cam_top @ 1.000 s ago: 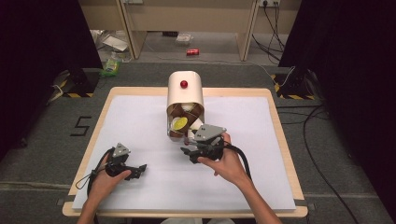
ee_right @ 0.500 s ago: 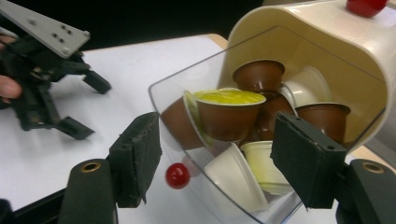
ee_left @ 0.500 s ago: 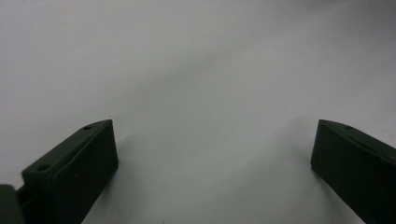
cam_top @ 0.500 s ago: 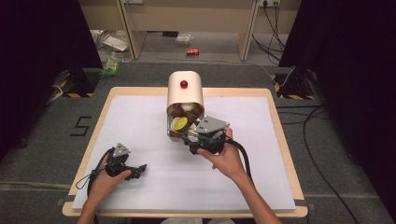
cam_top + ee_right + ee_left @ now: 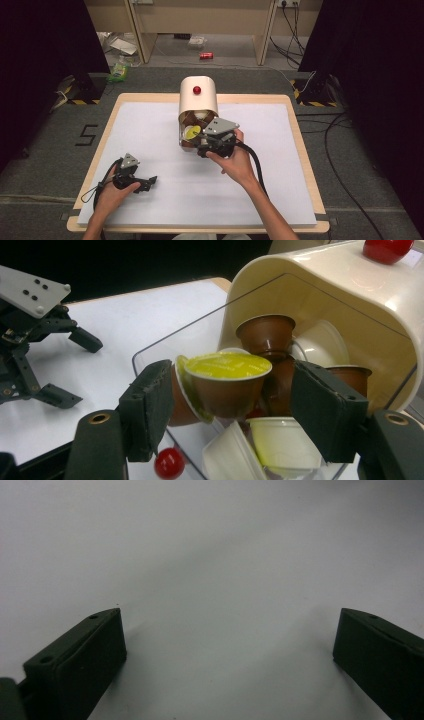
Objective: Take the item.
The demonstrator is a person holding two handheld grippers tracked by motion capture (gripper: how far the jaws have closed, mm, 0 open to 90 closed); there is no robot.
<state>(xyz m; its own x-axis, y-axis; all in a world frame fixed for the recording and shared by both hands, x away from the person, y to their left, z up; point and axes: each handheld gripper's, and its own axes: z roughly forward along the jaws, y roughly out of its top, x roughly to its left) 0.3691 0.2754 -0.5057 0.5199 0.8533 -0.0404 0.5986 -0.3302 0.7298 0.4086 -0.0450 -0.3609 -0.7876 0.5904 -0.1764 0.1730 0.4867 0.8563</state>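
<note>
My right gripper (image 5: 225, 405) has moved up to the open mouth of the cream box (image 5: 198, 100), and its jaws have just been closing around a brown pod (image 5: 227, 385) with a yellow lid. I cannot tell if both pads press it yet. My left gripper (image 5: 145, 183) stayed put on the white table (image 5: 165, 200), jaws wide apart and holding nothing.

Even overhead light, dark surroundings

Coffee capsule (image 5: 227, 385): brown cup, yellow-green foil lid, lid facing up and slightly tilted. Sits at the open mouth of the cream capsule dispenser (image 5: 198, 97), above white and brown capsules heaped in its clear drawer.
</note>
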